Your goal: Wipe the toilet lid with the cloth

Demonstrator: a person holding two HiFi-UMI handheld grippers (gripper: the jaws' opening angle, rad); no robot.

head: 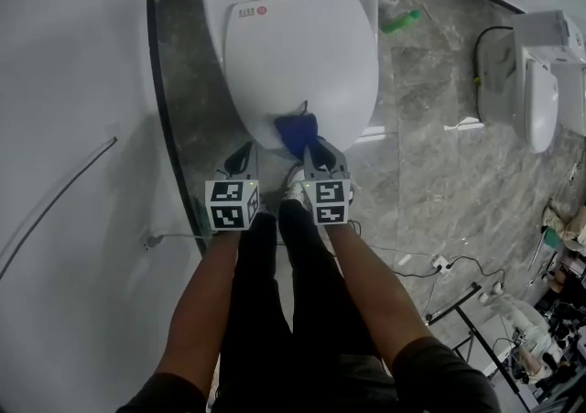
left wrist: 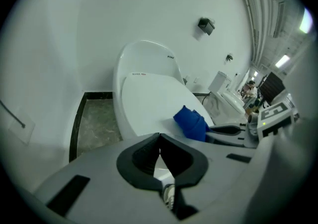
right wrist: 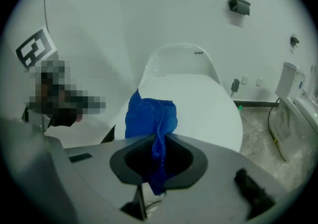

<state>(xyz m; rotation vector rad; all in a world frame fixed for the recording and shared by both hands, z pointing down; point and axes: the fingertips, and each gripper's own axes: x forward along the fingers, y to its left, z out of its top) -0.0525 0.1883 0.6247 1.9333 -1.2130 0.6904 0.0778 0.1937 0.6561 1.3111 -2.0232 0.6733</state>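
Note:
The white toilet lid (head: 302, 54) is down, and its front edge is just ahead of both grippers. My right gripper (head: 316, 153) is shut on a bunched blue cloth (head: 298, 132) that rests on the lid's front rim. In the right gripper view the cloth (right wrist: 149, 116) runs through the closed jaws of the right gripper (right wrist: 159, 141) and hangs below them, with the lid (right wrist: 198, 104) behind. My left gripper (head: 240, 159) hovers beside the bowl's front left, shut and empty. In the left gripper view, past the left gripper (left wrist: 159, 136), the cloth (left wrist: 191, 122) lies to the right on the lid (left wrist: 149, 101).
A white wall runs along the left, bordered by a dark floor strip (head: 165, 109). A green bottle (head: 400, 22) lies on the marble floor behind the toilet. A second toilet (head: 540, 81) stands at the right, and cables (head: 439, 265) trail across the floor.

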